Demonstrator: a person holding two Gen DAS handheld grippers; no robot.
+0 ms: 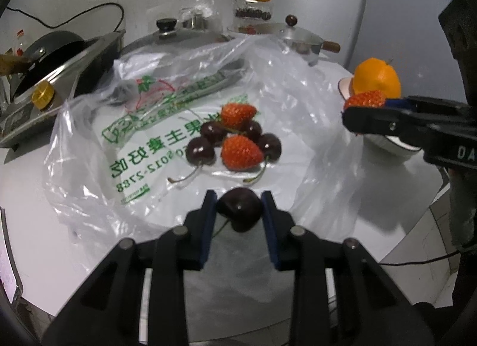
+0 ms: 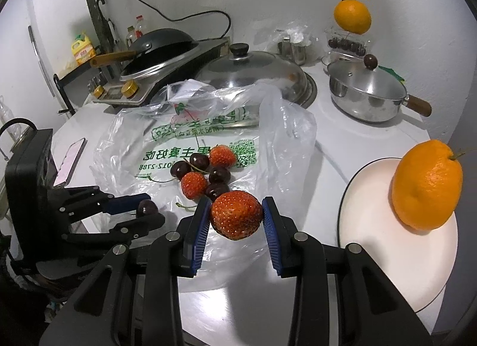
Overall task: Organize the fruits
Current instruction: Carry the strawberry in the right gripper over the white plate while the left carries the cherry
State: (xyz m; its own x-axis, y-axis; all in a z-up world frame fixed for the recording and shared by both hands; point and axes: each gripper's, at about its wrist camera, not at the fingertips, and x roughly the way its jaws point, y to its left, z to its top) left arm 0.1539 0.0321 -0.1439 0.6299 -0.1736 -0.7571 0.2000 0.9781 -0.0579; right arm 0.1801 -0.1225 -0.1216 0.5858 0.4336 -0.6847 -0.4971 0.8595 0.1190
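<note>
Left gripper (image 1: 238, 197) is clamping one cherry (image 1: 240, 208); right gripper (image 2: 235, 211) is gripping one strawberry (image 2: 236, 214). Four cherries, two strawberries are lying on the plastic bag (image 2: 274, 125); stems partly hidden.

Glossy cherry (image 1: 240, 210), crinkled clear plastic bag (image 1: 89, 143), shiny metal lid (image 2: 253, 70).

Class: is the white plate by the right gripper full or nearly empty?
Nearly empty: the white plate holds only one orange at its far edge.

Cherries (image 2: 205, 173) and strawberries (image 2: 193, 185) heaped on bag (image 2: 128, 149), mid-bench (image 2: 342, 125). Plate (image 2: 372, 250) to the right, orange (image 2: 426, 188) on it. Pots (image 2: 366, 92) behind.
</note>
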